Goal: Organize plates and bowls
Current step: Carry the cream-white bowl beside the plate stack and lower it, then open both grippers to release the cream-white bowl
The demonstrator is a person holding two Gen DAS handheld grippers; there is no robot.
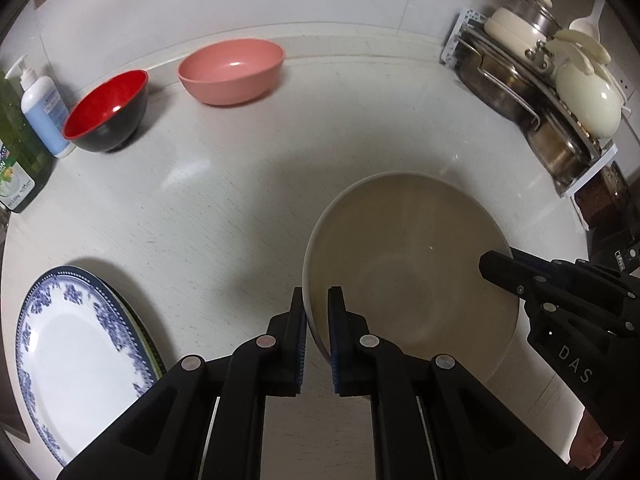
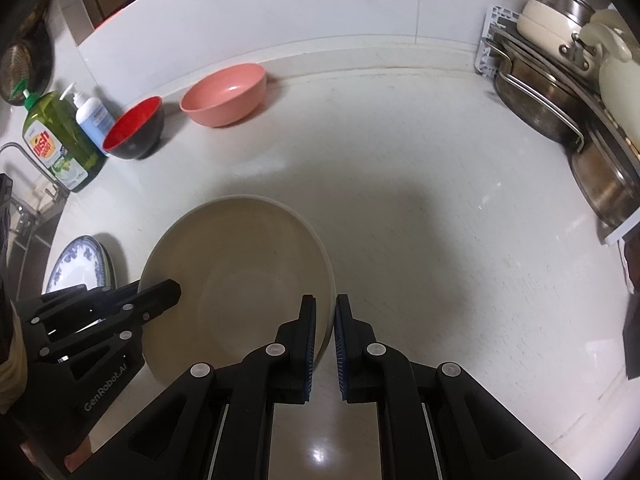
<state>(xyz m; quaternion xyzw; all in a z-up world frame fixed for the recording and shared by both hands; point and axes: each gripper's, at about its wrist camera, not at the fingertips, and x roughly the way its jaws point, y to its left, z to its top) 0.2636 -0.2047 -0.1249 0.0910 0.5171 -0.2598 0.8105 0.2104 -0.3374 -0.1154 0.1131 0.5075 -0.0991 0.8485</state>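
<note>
- Your left gripper [image 1: 317, 312] pinches the near-left rim of the large beige bowl [image 1: 408, 264], one finger outside the wall and one inside, the blue pads pressed against it.
- Your right gripper [image 2: 325, 320] does the same on the opposite side: its jaws straddle the bowl's right rim, drawn close on the wall.
- Each wrist view shows the other gripper reaching in over the far rim of the same bowl, so the bowl sits between your two tools in the middle of the white countertop [image 1: 224, 208]. Whether its base touches the counter or is lifted off it, you cannot tell from these views.
- A bit of your hand [image 1: 586, 446] shows under the right tool at the lower edge of the left wrist view.
- To your left, near the counter's edge, lies a blue-patterned plate [image 1: 76, 352] on top of at least one more plate, whose rim peeks out beneath it.
- Further back on the left stands a red-and-black bowl [image 1: 108, 114], upright, just beside a white pump bottle [image 1: 42, 108] and a green dish soap bottle [image 2: 60, 140].
- Next to that bowl, close to the wall, sits a pink bowl [image 1: 232, 70], upright and apart from it.
- At the far right, a rack [image 1: 540, 92] holds steel pans, a cream pot and cream lids, well apart from the bowls.
</note>
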